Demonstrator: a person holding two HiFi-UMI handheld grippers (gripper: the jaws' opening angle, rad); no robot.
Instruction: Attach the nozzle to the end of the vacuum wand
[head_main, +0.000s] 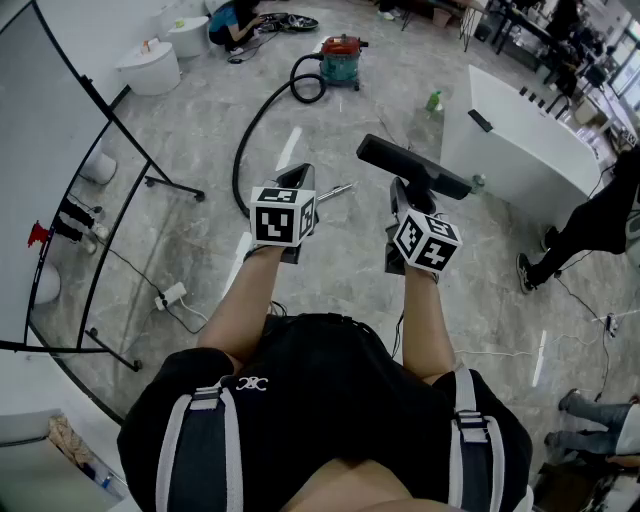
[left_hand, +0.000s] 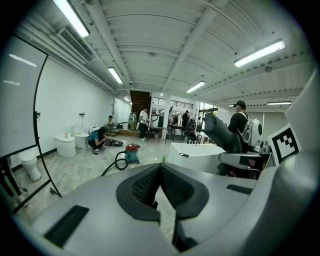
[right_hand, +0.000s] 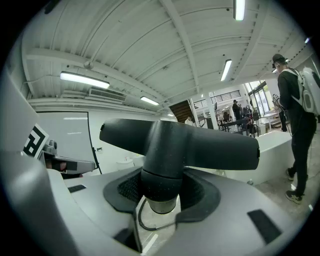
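**Nozzle in right claw, wand tip off to its left**

Right claw (right_hand: 161, 189) is clamped on the round neck of the nozzle (head_main: 412, 166), jaws spread wide round it. The nozzle is up in the air ahead of the right hand, over open floor (head_main: 330, 280), nowhere near a floor edge. Left claw (left_hand: 160, 169) is pressed together with nothing between the pads.

Key relation: the silver end of the wand (head_main: 338, 189) shows just right of the left claw, so it is left of the nozzle and between the two claws. Its long axis runs roughly across, rising slightly toward the nozzle. The rest is hidden under the left claw, so I can't tell if it lies flat. The left claw is nearer but not holding it. Nozzle and wand are apart.

The black hose (head_main: 262, 110) loops back to the red vacuum (head_main: 341, 52) at the floor's far side.

Nozzle look: matte black T, a wide flat bar across a stubby round neck, with a pale grey collar at the neck's end facing the person. That end likely needs lining up with the wand's axis.
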